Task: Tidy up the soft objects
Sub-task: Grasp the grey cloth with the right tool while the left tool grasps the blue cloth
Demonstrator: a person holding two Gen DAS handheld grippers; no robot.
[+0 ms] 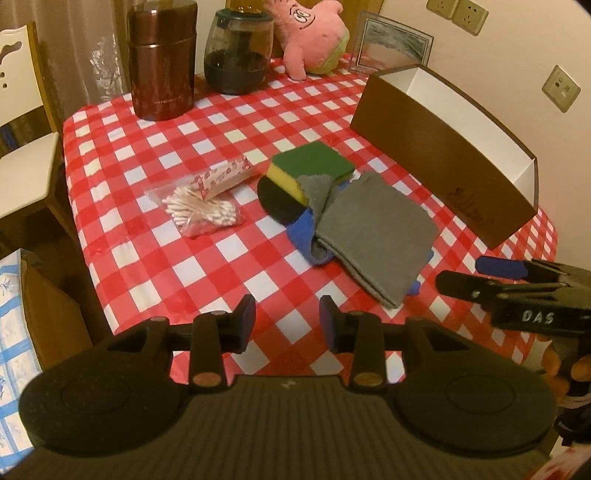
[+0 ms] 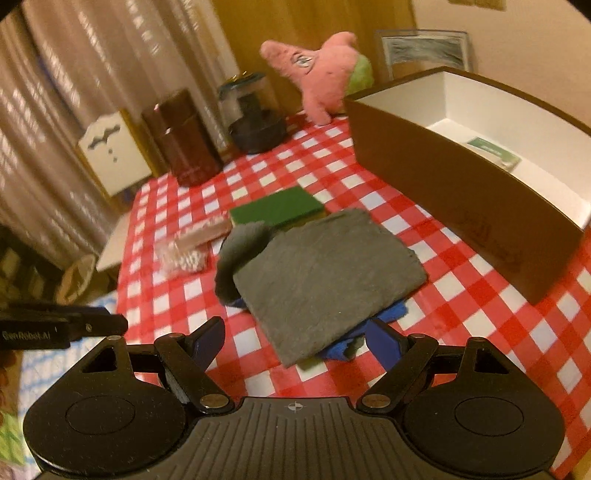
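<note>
A folded grey cloth (image 2: 325, 284) lies near the middle of the checked tablecloth (image 1: 166, 266), on top of a blue cloth (image 2: 341, 349) whose corners show beneath it. Against its far edge rests one green-and-yellow sponge (image 1: 310, 166), which sits partly on a black round pad (image 1: 277, 203).

The right gripper (image 2: 295, 343) is held wide apart, its jaws astride the near corner of the grey cloth with nothing clamped. The left gripper (image 1: 287, 321) is parted about halfway over bare tablecloth, and it too is empty.

The step in hand is judged to be a pick of the cloth. A good grip would be taken low on the folded corner, with all layers caught together, so that the stack is not peeled apart or the blue cloth dragged. The cloth would then be lifted clear of the wall of the open brown box (image 1: 443, 147), just beside it on the right.

Counted: two cloths, one sponge, one pad, one bag of cotton swabs (image 1: 199, 210), one pink plush toy (image 1: 317, 33), one box, one brown flask (image 1: 162, 59), one dark glass jar (image 1: 236, 51).
</note>
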